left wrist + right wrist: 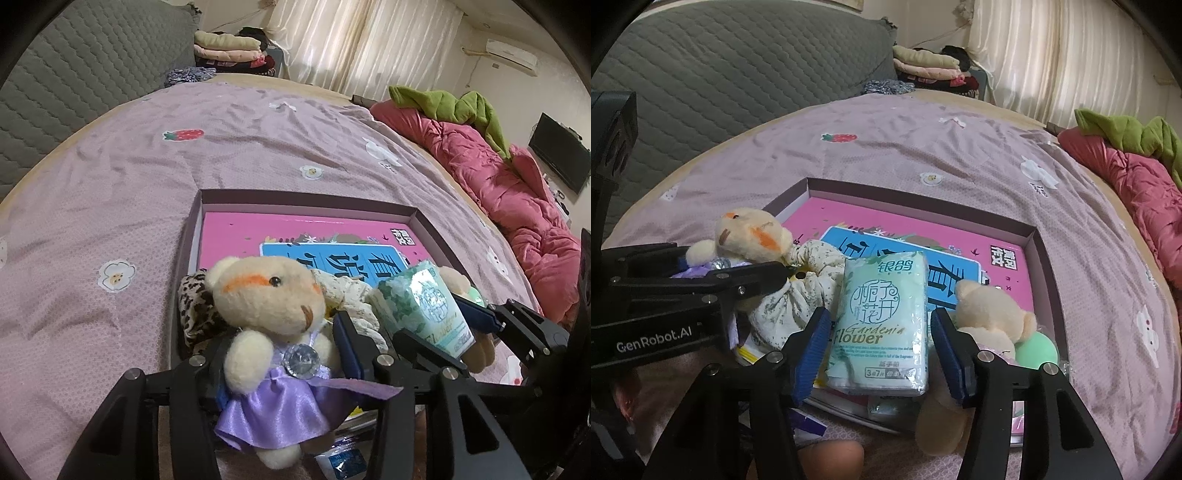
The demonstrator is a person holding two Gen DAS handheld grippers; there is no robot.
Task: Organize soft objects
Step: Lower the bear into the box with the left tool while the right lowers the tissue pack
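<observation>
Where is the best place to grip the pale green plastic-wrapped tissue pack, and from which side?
Probably grip the pale green plastic-wrapped tissue pack across its two long side edges, coming from its near, lower end. It lies lengthwise between the right gripper fingers, whose blue pads stand clear of it.

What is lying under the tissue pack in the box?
The tissue pack rests on the pink book and a floral cloth bundle; another small packet edge peeks out beneath. The rest underneath is covered.

A grey quilted headboard (85, 81) is seen behind the lilac printed bedsheet (155, 192). A crumpled pink duvet (498, 177), cream pleated curtains (362, 40) and a black wall-mounted television (559, 153) are visible.
</observation>
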